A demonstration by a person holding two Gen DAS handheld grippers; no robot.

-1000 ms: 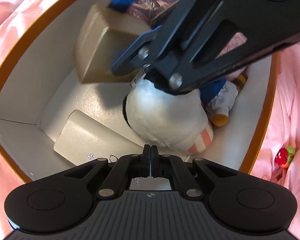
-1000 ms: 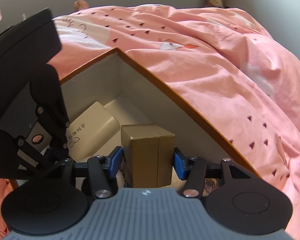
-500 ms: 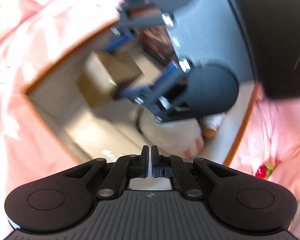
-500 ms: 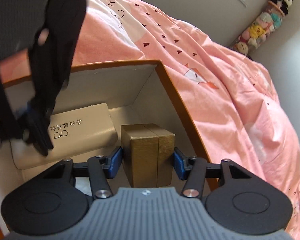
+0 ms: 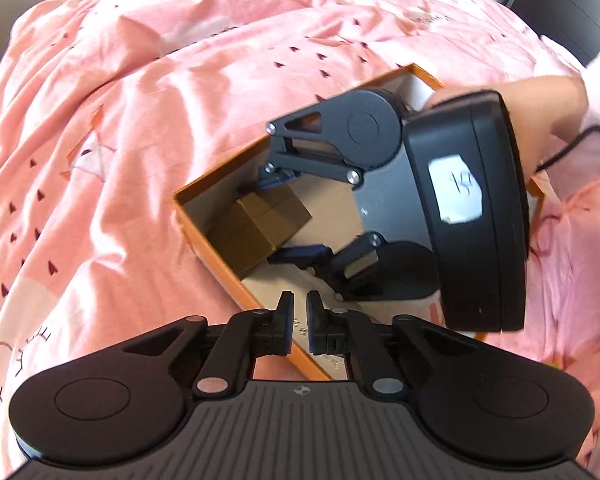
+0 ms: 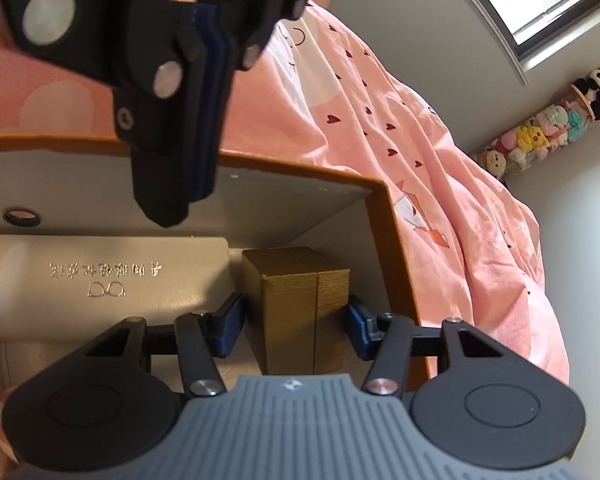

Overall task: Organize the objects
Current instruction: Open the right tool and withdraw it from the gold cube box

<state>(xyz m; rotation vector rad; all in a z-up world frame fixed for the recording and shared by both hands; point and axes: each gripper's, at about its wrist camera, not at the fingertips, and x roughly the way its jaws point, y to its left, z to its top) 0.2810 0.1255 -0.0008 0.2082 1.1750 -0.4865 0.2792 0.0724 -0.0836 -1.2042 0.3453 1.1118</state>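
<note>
Gripping gold box (image 6: 296,312) between right fingers (image 6: 230,326), lowering it into orange bin's (image 6: 388,236) corner, just beside white case (image 6: 108,280), likely for a tight fit. Left gripper (image 5: 299,322) empty, fingers parting slightly, hovering above bin rim, likely clearing room.

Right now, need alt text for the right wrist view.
The right tool grips a gold-brown box inside an orange-rimmed storage box, next to a white case. The empty left tool hangs above, over a pink bedspread.
</note>
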